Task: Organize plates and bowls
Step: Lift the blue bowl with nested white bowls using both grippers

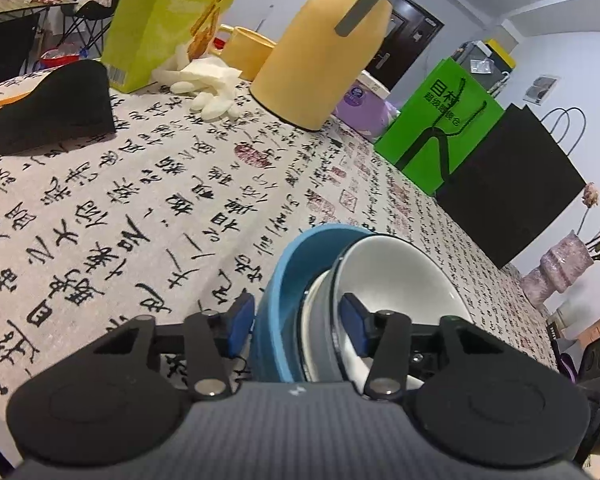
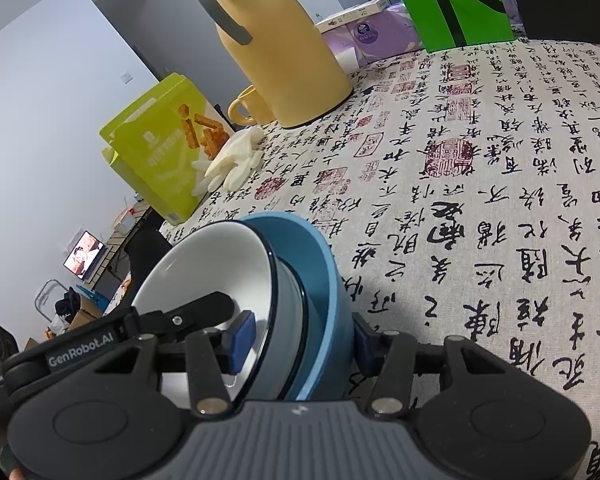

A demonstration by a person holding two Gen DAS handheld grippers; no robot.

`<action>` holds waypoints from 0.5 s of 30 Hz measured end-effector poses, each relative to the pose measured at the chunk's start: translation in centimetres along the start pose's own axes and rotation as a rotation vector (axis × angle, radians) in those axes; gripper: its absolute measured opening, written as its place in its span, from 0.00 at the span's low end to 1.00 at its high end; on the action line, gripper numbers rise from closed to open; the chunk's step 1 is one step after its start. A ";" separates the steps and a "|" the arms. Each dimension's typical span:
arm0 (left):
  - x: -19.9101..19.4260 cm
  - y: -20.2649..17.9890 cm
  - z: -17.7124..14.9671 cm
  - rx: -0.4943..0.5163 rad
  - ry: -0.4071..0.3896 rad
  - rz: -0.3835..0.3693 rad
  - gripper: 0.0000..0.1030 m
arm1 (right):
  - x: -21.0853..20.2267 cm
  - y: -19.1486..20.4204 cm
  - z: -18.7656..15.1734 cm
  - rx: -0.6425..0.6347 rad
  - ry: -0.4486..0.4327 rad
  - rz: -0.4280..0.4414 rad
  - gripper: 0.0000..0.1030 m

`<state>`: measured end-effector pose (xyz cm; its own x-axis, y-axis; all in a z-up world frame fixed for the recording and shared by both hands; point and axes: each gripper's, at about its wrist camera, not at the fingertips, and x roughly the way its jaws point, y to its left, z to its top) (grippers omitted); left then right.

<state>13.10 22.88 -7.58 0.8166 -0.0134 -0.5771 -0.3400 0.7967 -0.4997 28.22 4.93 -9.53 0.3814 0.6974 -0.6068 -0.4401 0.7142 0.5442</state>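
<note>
Both grippers clamped the same nested stack: left gripper (image 1: 296,328) and right gripper (image 2: 300,338) each pinched the blue bowl (image 1: 276,280) and white bowl (image 1: 396,272) walls together, apparently to move them as one above the tablecloth (image 1: 140,200).

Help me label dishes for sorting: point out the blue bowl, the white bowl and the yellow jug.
blue bowl (image 1: 276,280), left wrist view, outer wall.
white bowl (image 1: 396,276), left wrist view, inner surface.
yellow jug (image 2: 284,60), right wrist view, body.
</note>
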 end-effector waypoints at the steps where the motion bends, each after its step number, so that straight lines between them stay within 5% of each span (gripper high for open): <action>1: 0.0 -0.2 0.0 0.009 -0.004 0.006 0.45 | 0.0 0.0 0.0 -0.001 0.000 -0.001 0.48; 15: -0.2 -0.6 -0.2 0.023 -0.019 0.030 0.46 | -0.1 0.1 -0.2 -0.002 -0.012 0.001 0.47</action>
<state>13.04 22.28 -7.33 0.8152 0.0217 -0.5788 -0.3535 0.8103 -0.4675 27.99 4.88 -9.55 0.3910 0.6985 -0.5993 -0.4418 0.7137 0.5436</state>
